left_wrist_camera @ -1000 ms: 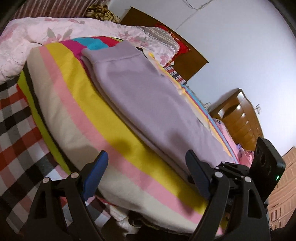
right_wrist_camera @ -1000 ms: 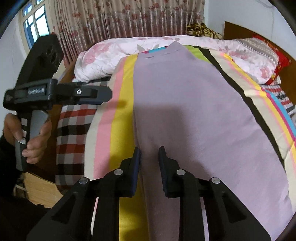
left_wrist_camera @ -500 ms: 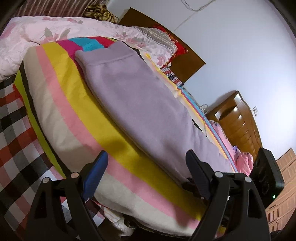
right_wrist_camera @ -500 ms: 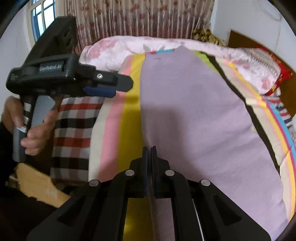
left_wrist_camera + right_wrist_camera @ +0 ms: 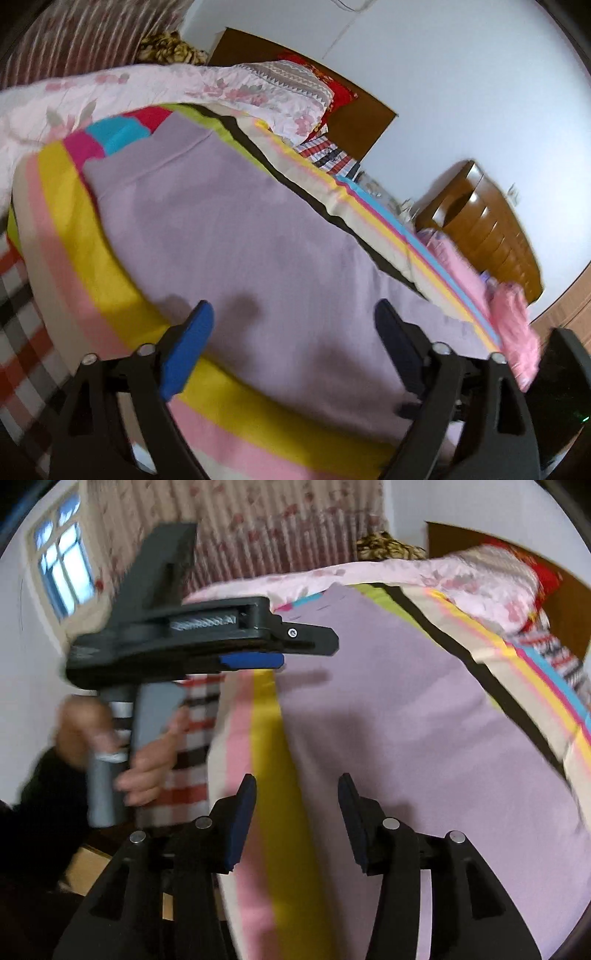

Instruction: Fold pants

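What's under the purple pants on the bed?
The purple pants lie on a striped blanket with pink and yellow bands showing beside them. Whatever lies directly beneath the pants is covered.

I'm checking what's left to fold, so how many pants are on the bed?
1. The lilac pants lie flat along the striped blanket, waistband toward the far end. Some pink cloth sits at the bed's edge; I cannot tell what it is.
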Demonstrator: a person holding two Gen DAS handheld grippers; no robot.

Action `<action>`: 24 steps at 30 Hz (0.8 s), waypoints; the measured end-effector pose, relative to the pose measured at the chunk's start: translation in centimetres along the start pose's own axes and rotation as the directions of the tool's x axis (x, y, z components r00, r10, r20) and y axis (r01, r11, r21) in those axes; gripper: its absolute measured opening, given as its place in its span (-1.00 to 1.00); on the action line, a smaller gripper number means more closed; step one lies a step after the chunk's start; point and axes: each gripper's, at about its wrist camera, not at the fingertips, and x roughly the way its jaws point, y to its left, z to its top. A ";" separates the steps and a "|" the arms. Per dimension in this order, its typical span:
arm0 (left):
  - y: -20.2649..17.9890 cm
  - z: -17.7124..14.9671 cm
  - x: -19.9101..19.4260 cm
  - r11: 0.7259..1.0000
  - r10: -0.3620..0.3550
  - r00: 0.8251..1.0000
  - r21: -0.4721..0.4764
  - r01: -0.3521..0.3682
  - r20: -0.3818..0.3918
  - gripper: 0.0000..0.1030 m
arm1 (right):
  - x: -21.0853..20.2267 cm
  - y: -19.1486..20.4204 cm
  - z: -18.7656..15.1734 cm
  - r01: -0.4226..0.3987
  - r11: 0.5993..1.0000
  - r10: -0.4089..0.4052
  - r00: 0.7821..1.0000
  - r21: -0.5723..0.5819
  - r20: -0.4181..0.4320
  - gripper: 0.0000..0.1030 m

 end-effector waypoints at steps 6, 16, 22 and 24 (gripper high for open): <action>0.5 0.8 4.5 0.988 0.151 0.981 0.051 -0.145 -0.125 0.86 | -0.6 -1.7 -3.2 -0.003 0.997 0.008 0.997 0.071 -0.075 -0.07; -11.4 -2.1 4.6 0.960 0.035 0.985 0.279 0.013 -0.167 0.93 | -13.7 -15.0 -9.5 0.445 0.808 -0.473 0.881 0.386 -0.026 0.64; -15.8 -5.8 8.9 0.873 0.186 0.962 0.483 -0.069 -0.199 0.96 | -16.2 -20.3 -15.5 0.617 0.649 -0.586 0.778 0.445 -0.225 0.69; -16.2 -5.9 9.0 0.858 0.221 0.955 0.505 -0.095 -0.196 0.96 | -16.4 -21.5 -17.6 0.617 0.624 -0.568 0.780 0.480 -0.264 0.71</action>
